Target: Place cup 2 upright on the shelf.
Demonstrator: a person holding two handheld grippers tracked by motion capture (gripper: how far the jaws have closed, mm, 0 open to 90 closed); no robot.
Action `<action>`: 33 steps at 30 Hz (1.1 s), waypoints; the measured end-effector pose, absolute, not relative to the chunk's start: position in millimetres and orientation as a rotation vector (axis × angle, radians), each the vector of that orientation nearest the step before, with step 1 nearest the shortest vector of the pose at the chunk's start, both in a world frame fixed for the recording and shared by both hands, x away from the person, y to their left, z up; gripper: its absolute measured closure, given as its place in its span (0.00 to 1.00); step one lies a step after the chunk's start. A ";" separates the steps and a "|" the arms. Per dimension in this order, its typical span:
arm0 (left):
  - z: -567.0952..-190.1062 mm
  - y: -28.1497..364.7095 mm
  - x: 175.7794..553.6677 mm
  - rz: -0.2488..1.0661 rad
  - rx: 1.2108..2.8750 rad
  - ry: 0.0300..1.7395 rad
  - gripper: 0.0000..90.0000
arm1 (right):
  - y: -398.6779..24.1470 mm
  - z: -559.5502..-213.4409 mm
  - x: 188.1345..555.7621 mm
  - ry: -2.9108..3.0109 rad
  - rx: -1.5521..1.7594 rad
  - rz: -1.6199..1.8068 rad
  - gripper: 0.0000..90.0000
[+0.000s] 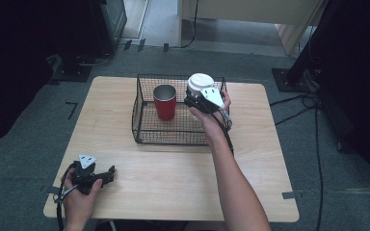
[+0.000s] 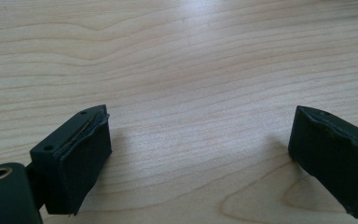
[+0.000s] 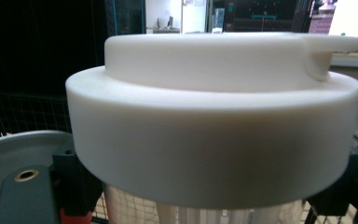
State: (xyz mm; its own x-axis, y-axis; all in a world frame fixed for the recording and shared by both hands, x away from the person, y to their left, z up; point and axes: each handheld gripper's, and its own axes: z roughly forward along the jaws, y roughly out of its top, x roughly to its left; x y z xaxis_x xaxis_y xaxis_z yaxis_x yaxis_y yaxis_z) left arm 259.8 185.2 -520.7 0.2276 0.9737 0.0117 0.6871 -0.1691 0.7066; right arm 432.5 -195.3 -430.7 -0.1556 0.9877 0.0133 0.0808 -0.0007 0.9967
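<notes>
The table [image 1: 173,183] is pale wood with fine grain. On it stands a square black wire basket [image 1: 147,132] holding a red cup [image 1: 165,102], round and matte. The right gripper [image 3: 205,196] pinches a clear ribbed tumbler [image 3: 191,215] just under its thick, smooth white lid [image 3: 209,140], at the basket's far right corner; the lid hides most of both jaws. The left gripper [image 2: 200,154] rests on the near left of the table, its black padded jaws spread wide with bare wood between them.
</notes>
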 end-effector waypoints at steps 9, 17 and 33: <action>-520.9 185.2 259.8 0.644 1.928 1.521 0.07 | -188.8 -442.8 441.0 1.390 1.275 1.285 0.18; -520.8 185.2 259.8 0.644 1.929 1.521 0.07 | -187.5 -448.8 445.0 1.445 1.268 1.298 0.18; -520.8 185.2 259.8 0.644 1.929 1.521 0.07 | -183.5 -446.2 440.1 1.519 1.301 1.250 0.12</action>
State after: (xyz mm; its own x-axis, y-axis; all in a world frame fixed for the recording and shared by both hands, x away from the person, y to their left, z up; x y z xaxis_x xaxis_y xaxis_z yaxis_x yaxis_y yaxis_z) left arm 259.8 185.2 -520.8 0.2281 0.9736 0.0124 0.6864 -0.1699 0.7071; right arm 440.1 -183.5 -446.2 -0.1889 0.9809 0.0455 0.2337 -0.0001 0.9723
